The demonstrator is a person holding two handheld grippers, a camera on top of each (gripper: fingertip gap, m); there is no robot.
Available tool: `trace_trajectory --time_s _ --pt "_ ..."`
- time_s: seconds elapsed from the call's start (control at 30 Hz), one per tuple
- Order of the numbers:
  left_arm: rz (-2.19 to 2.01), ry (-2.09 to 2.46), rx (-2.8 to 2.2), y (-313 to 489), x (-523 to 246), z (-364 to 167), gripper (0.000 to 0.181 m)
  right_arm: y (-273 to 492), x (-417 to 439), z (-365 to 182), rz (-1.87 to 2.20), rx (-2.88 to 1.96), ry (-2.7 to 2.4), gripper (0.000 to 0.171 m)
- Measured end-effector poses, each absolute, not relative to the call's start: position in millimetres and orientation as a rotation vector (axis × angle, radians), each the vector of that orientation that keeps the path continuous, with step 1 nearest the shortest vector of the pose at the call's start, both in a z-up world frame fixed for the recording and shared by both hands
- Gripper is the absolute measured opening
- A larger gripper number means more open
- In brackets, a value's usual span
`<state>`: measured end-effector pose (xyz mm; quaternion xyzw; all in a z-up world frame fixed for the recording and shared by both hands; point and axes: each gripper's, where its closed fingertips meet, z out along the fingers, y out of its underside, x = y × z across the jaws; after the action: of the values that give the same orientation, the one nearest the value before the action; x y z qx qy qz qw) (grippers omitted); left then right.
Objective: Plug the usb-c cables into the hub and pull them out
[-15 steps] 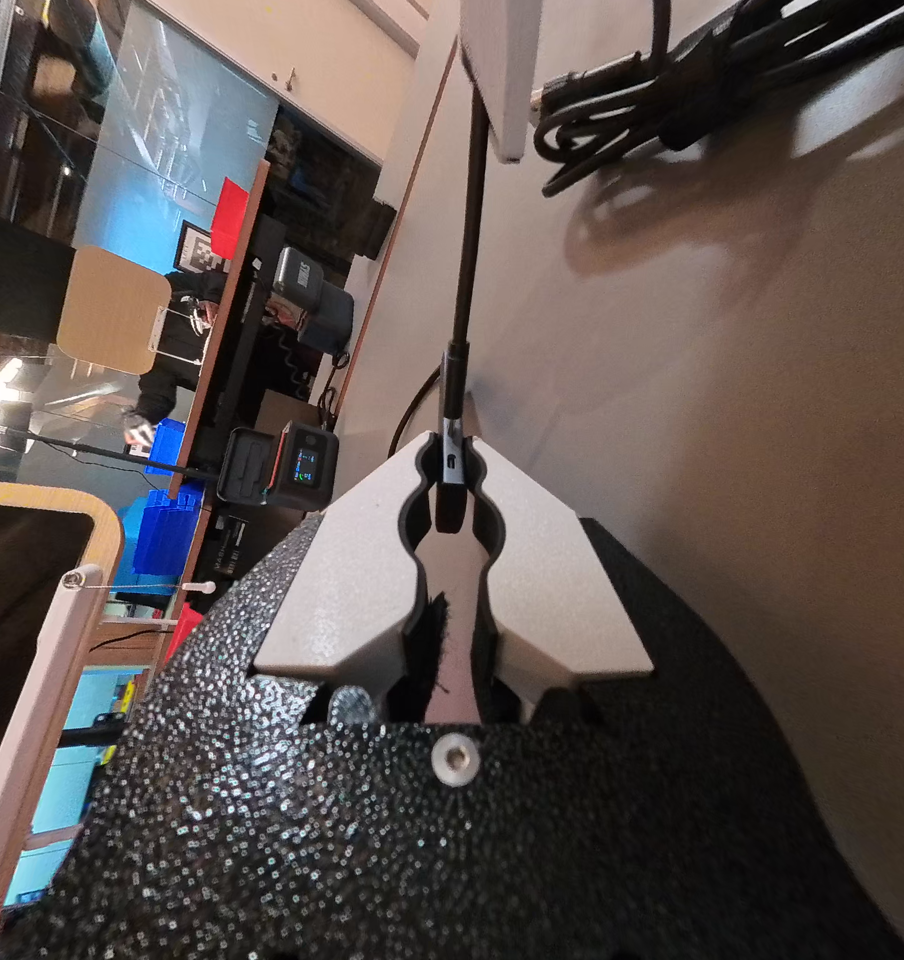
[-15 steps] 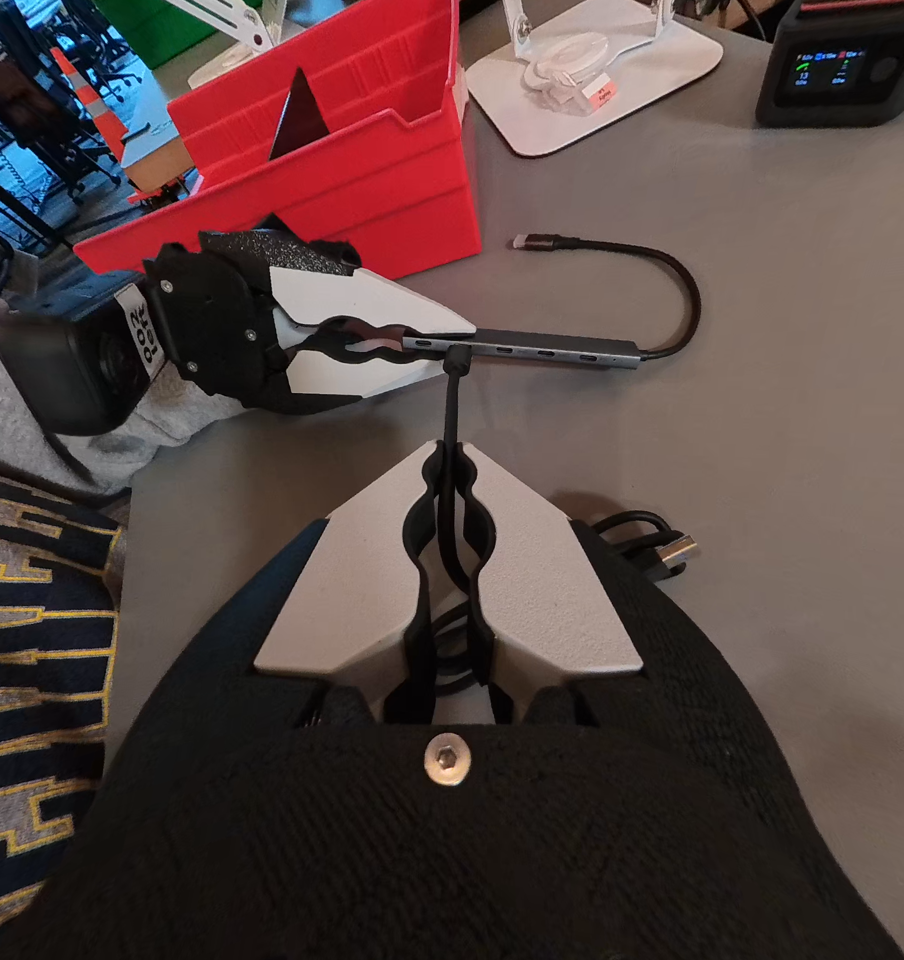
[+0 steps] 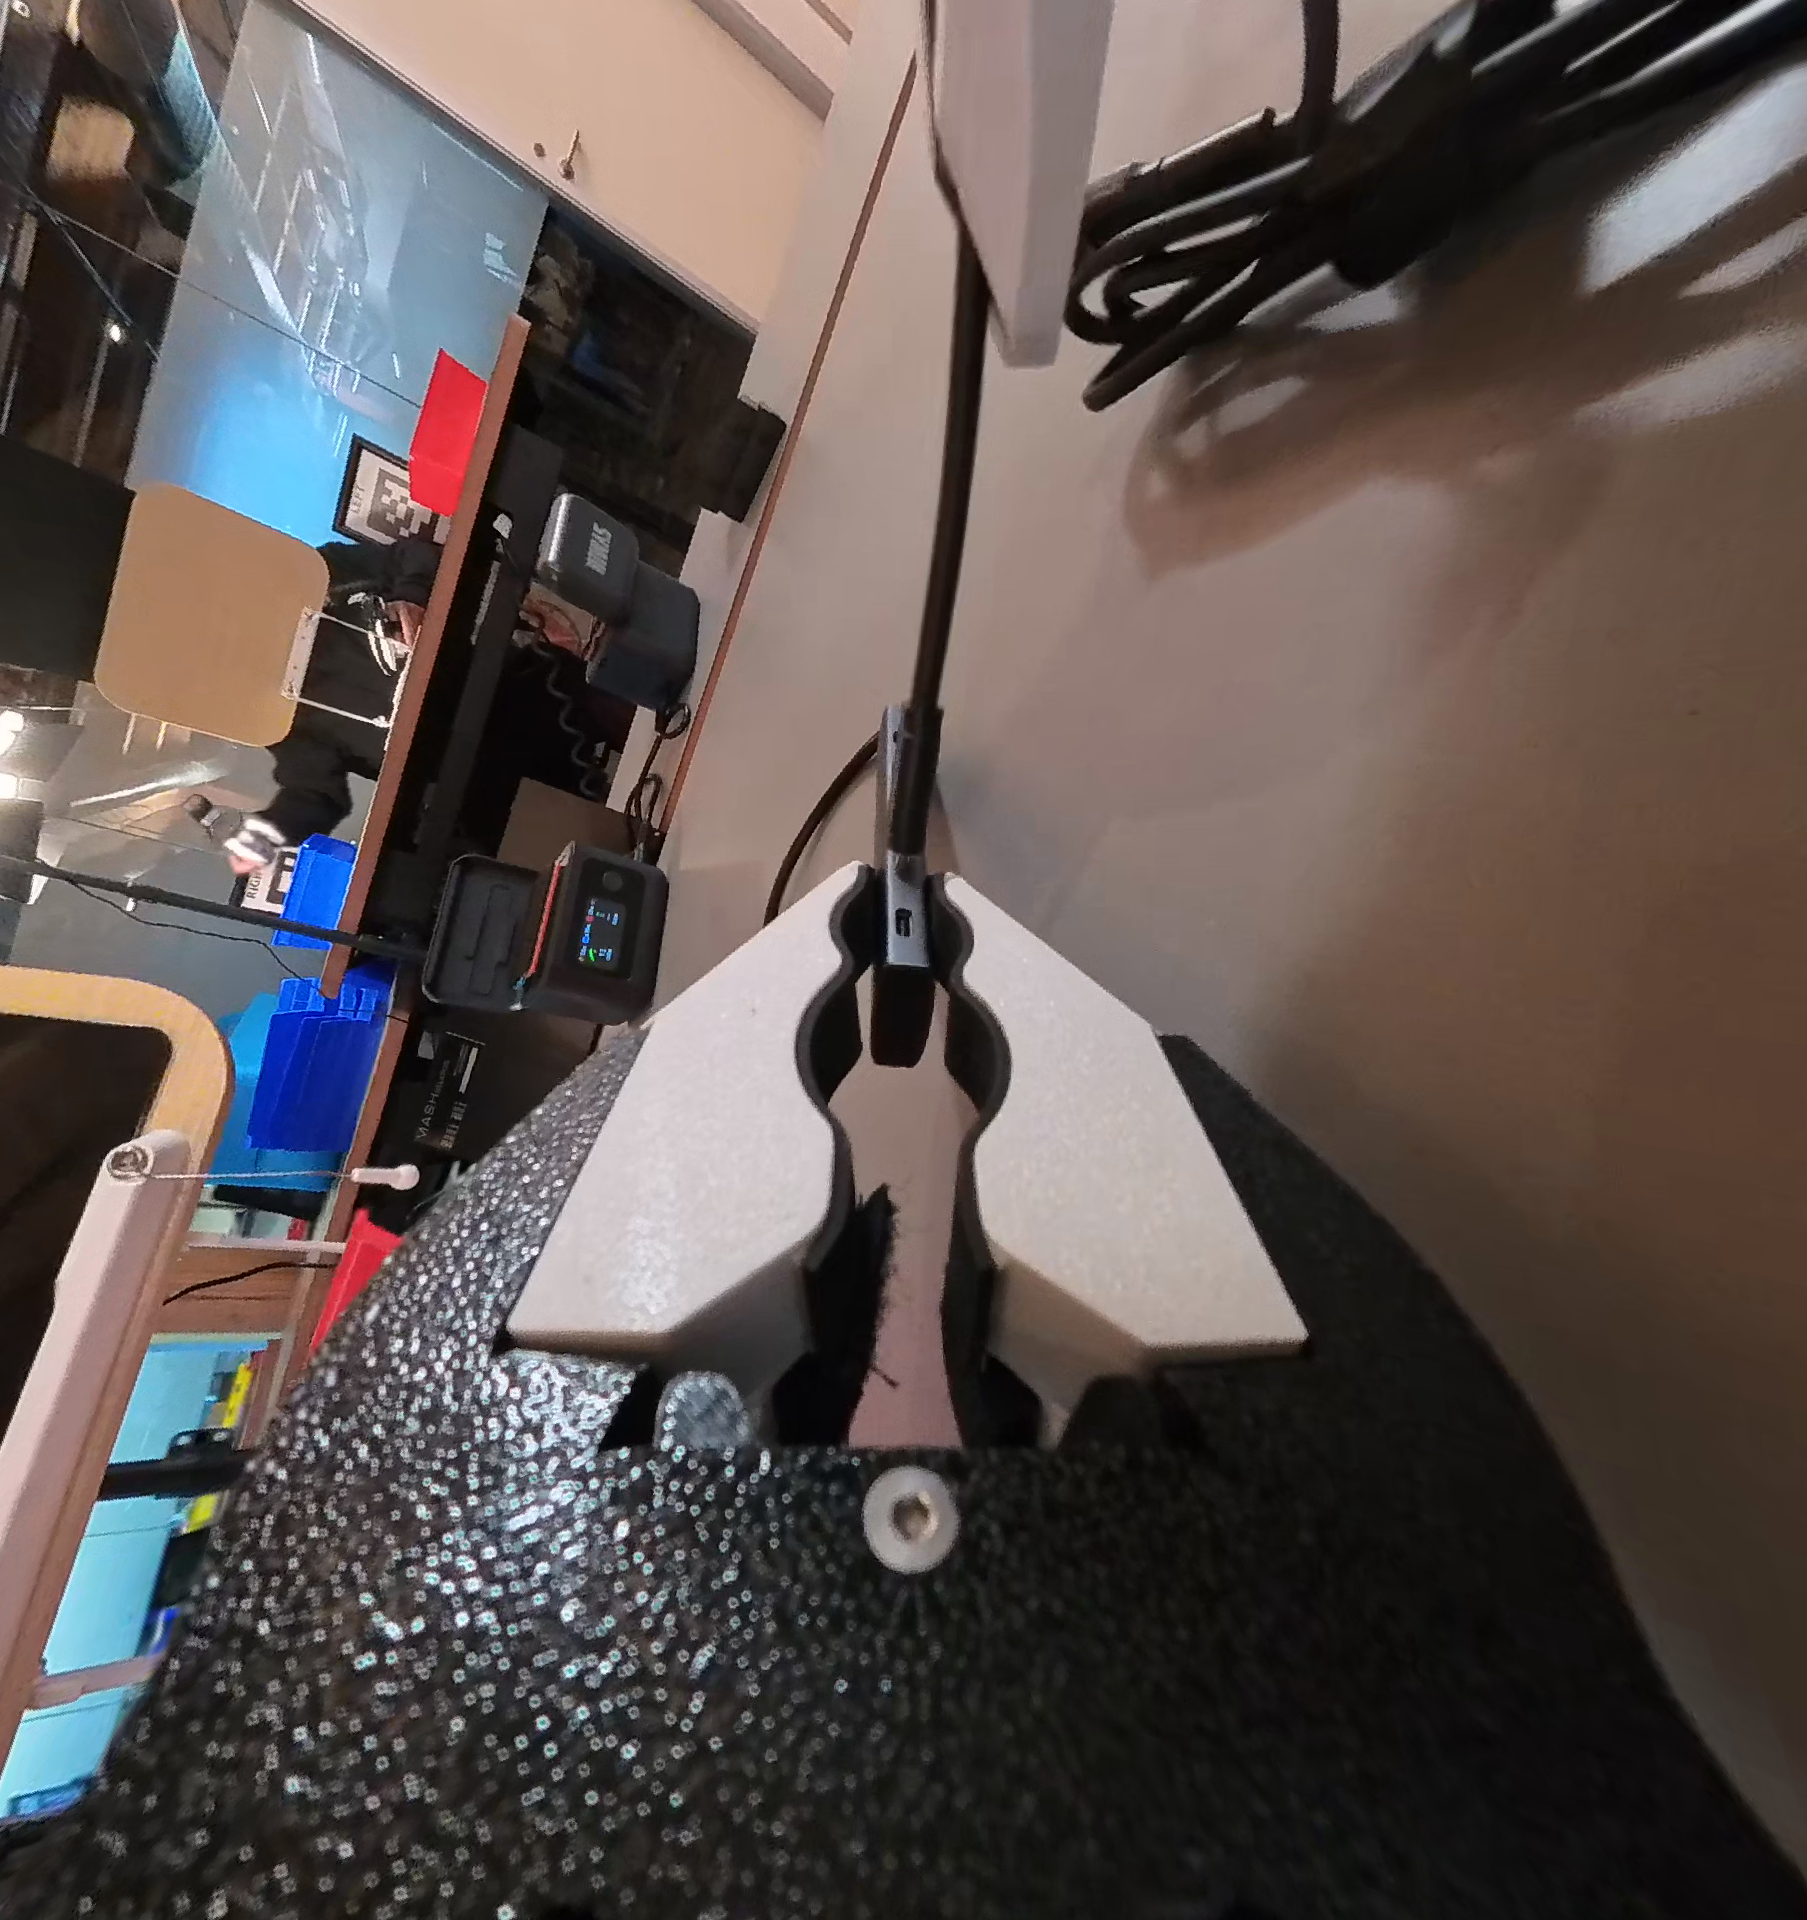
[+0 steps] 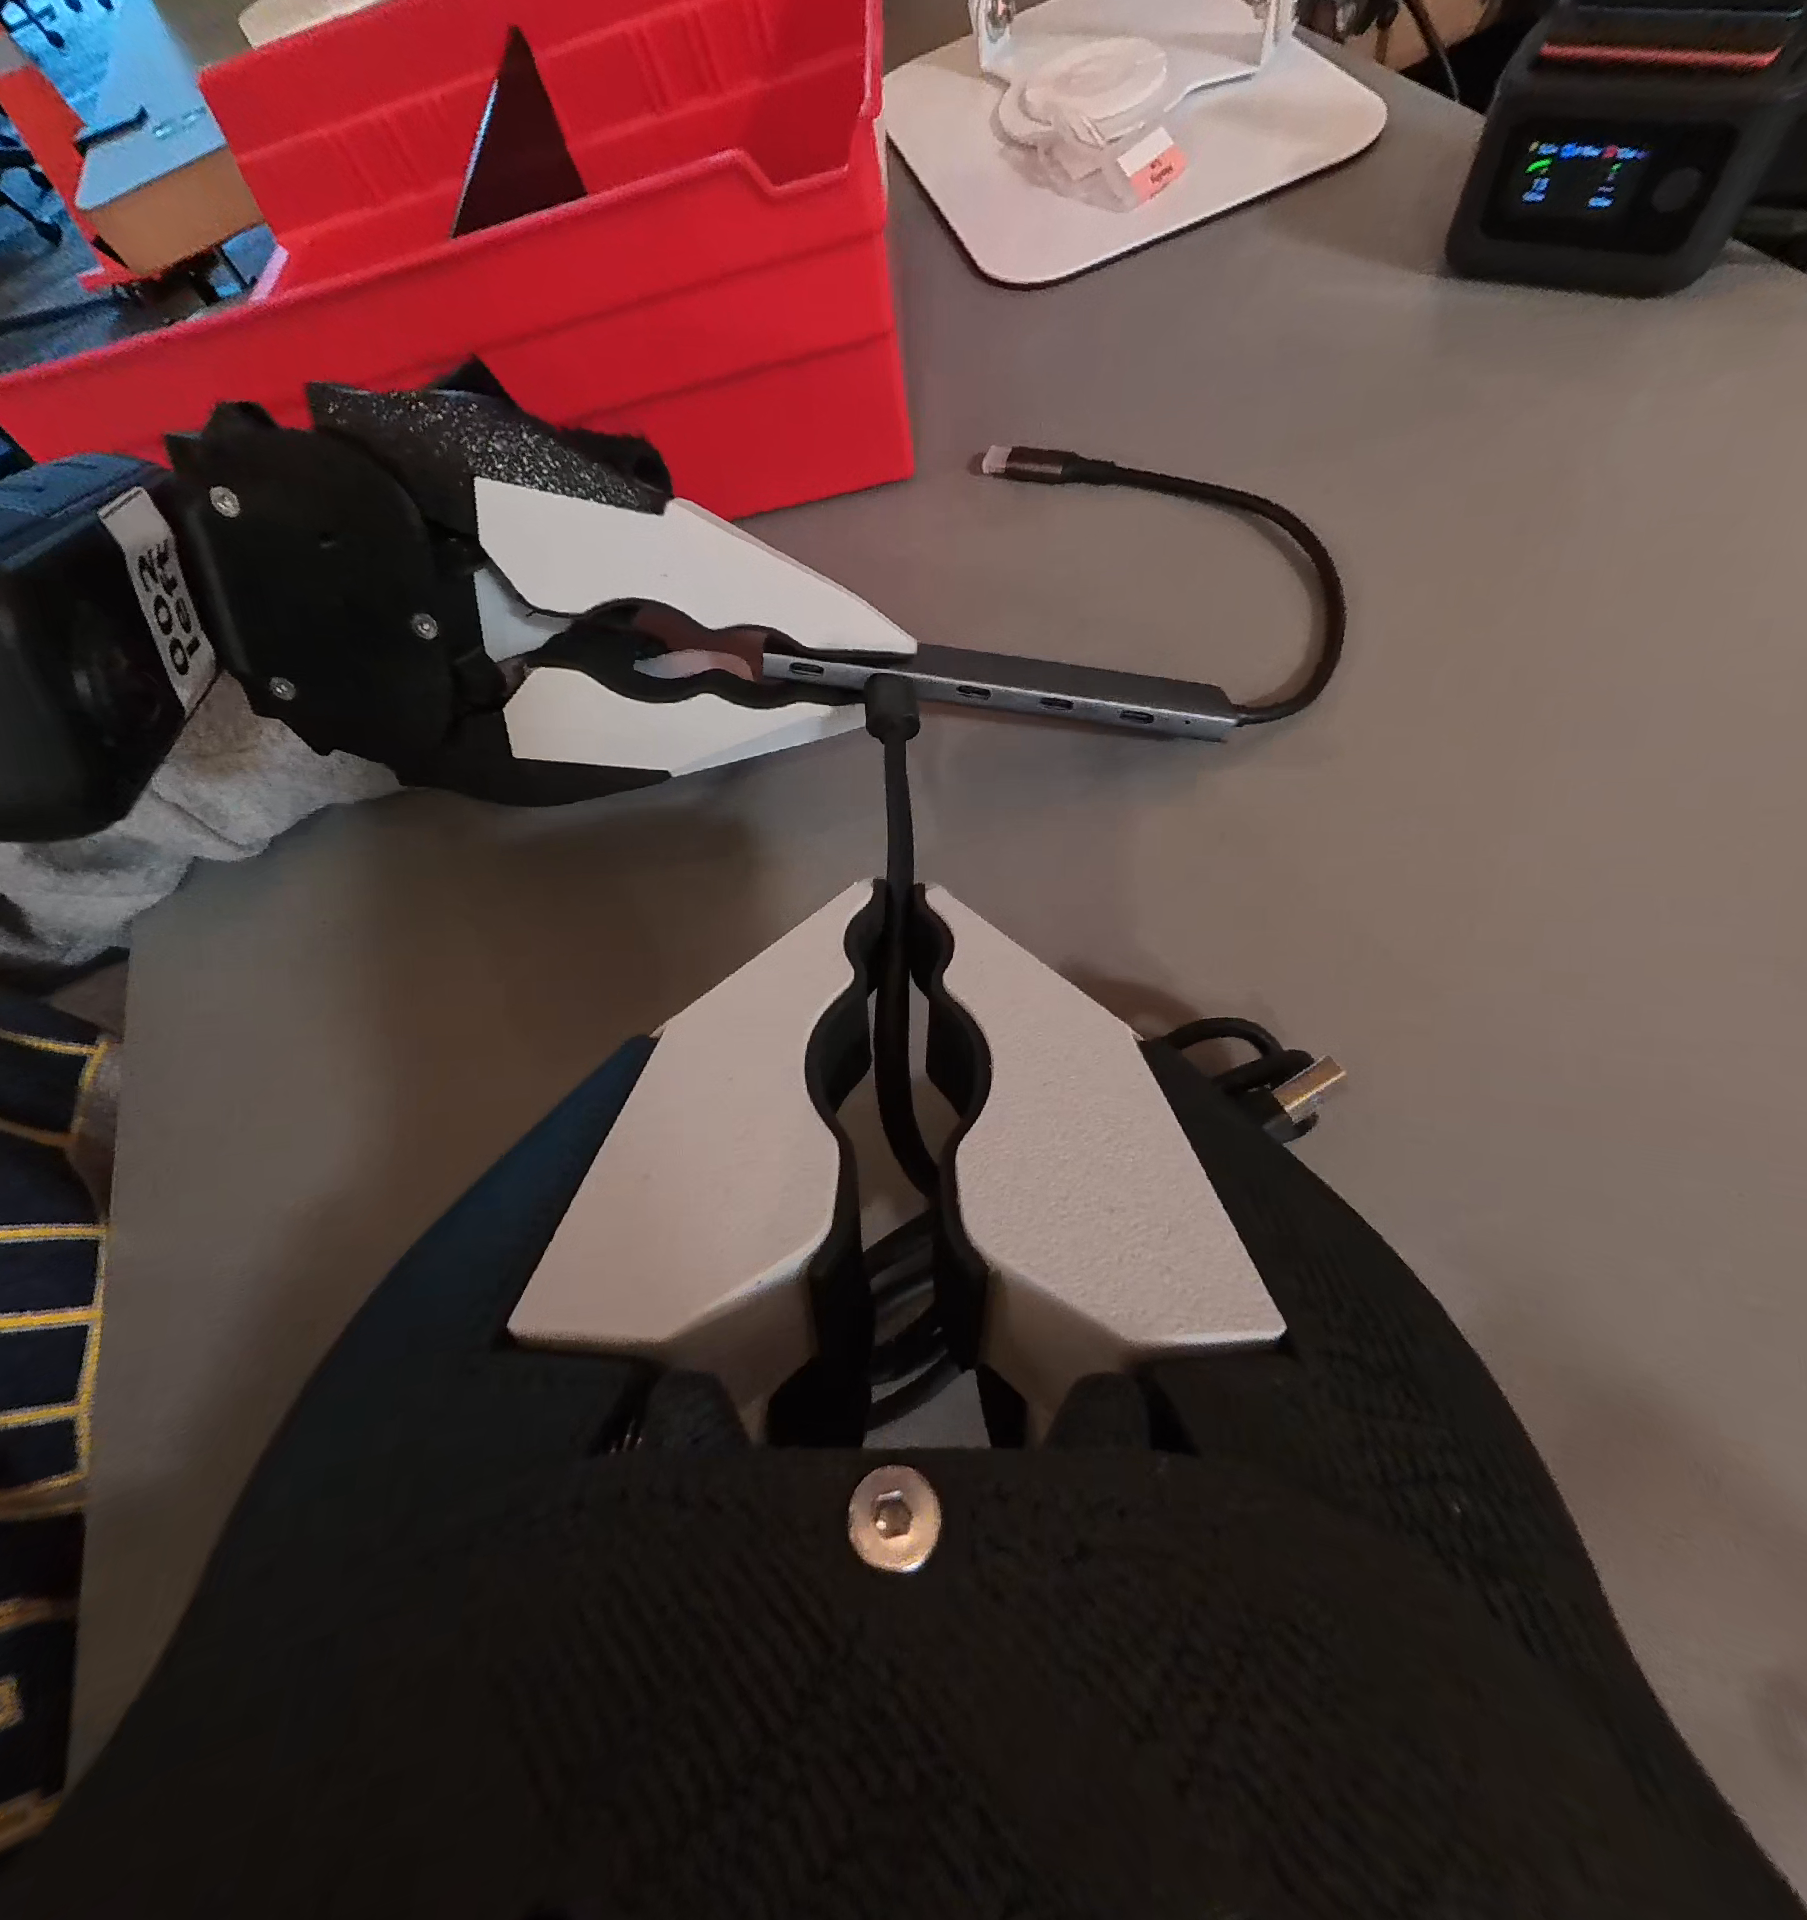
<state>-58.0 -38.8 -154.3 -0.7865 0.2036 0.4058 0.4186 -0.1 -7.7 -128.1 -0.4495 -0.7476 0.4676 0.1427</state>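
The left tool is clamped on one end of the slim grey hub, holding it just above the grey table. The right tool is closed narrow around a black cable whose plug sits in the hub's second port. So one cable looks plugged in; three other ports stand empty, and pulling out remains. A spare cable lies beside the right tool.

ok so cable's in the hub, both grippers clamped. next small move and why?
Probably draw the right gripper straight back toward itself. It is shut on the black cable just behind the plug, which sits in a side port of the hub, and the left gripper braces the hub's end, so the plug should slide out.
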Motion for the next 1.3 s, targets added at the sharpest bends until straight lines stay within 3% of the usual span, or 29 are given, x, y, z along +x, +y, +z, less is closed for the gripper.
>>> trace_trajectory --time_s 0.3,0.4,0.5,1.3 --pt "1.042 0.531 -1.984 -38 -57 -157 0.008 -12 -4 -123 1.36 -1.232 -2.116 0.003" --pt "1.03 0.542 -1.971 -35 -51 -156 0.008 -24 -8 -134 1.303 -1.178 -2.151 0.017" --pt "1.071 0.582 -1.973 -35 -50 -158 0.008 -28 -14 -146 1.133 -1.072 -2.148 0.003" --pt "0.979 0.52 -1.982 -36 -44 -157 0.008 -28 -18 -138 1.261 -1.125 -2.072 0.002"
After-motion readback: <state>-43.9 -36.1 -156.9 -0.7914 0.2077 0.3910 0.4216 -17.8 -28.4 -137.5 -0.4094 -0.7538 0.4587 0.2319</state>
